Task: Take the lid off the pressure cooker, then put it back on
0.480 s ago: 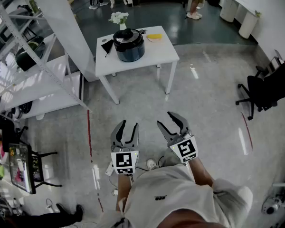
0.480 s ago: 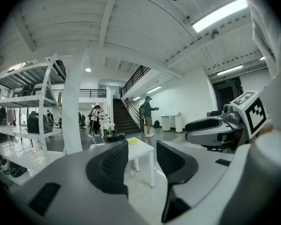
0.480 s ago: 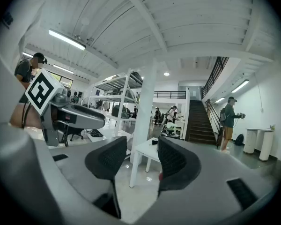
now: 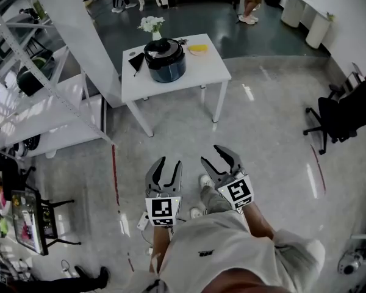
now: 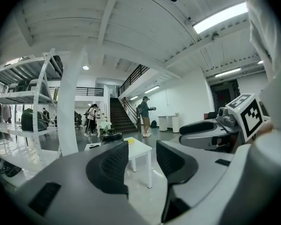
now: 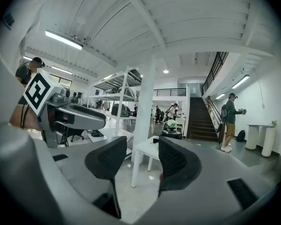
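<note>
The dark pressure cooker (image 4: 165, 60) stands on a white table (image 4: 171, 84) several steps ahead, with its black lid (image 4: 163, 46) on it. Both grippers hang over the floor in front of the person, far from the table. My left gripper (image 4: 169, 162) has its jaws a little apart with nothing between them. My right gripper (image 4: 212, 154) is open wider and also empty. In the left gripper view the cooker (image 5: 111, 136) shows small past the jaws of the left gripper (image 5: 143, 161). In the right gripper view the cooker (image 6: 171, 133) sits beyond the right gripper (image 6: 143, 161).
A vase of white flowers (image 4: 152, 24), a yellow item (image 4: 198, 47) and a flat black item (image 4: 136, 60) share the table. A metal shelving rack (image 4: 43, 96) and a white pillar (image 4: 79, 23) stand at the left. A black office chair (image 4: 338, 118) is at the right. People stand far back.
The person has stepped forward a little: a shoe now shows ahead between the grippers. Both grippers have shifted slightly up in the head view. Their jaws look the same.
</note>
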`<state>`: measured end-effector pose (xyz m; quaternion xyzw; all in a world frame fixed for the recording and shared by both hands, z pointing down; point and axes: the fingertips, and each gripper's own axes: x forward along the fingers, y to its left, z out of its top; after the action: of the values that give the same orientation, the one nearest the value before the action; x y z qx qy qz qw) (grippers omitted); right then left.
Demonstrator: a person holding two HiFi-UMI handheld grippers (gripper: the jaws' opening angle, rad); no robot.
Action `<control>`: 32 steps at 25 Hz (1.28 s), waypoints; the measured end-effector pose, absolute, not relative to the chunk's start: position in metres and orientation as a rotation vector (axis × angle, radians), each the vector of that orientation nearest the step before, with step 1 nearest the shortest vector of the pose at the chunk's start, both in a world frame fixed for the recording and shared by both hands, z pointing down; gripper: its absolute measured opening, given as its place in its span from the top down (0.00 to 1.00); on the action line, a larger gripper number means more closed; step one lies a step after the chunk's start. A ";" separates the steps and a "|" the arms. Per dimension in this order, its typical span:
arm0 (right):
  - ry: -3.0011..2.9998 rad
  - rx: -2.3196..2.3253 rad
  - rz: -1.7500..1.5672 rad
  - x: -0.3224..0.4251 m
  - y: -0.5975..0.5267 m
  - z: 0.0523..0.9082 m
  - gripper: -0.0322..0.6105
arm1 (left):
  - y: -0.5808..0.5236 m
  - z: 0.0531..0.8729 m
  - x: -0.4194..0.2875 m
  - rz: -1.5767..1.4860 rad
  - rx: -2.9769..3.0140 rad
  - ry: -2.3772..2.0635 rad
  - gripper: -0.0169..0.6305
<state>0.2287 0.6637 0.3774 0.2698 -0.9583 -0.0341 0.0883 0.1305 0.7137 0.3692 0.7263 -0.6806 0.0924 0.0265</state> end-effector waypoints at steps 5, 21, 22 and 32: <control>-2.831 0.786 -0.062 0.212 0.626 0.383 0.64 | 0.674 0.374 0.116 0.297 2.240 -2.094 0.67; -2.817 0.717 -0.026 0.171 0.499 0.388 0.64 | 0.544 0.381 0.084 0.319 2.211 -2.082 0.67; -2.817 0.714 -0.028 0.170 0.491 0.387 0.64 | 0.536 0.380 0.083 0.318 2.210 -2.083 0.67; -2.824 0.654 -0.027 0.170 0.423 0.385 0.64 | 0.469 0.375 0.084 0.315 2.163 -2.128 0.67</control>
<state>0.1700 0.4226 0.3852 0.2238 -0.9671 -0.0092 0.1210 0.0839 0.4685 0.3750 0.7083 -0.6968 0.1031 0.0455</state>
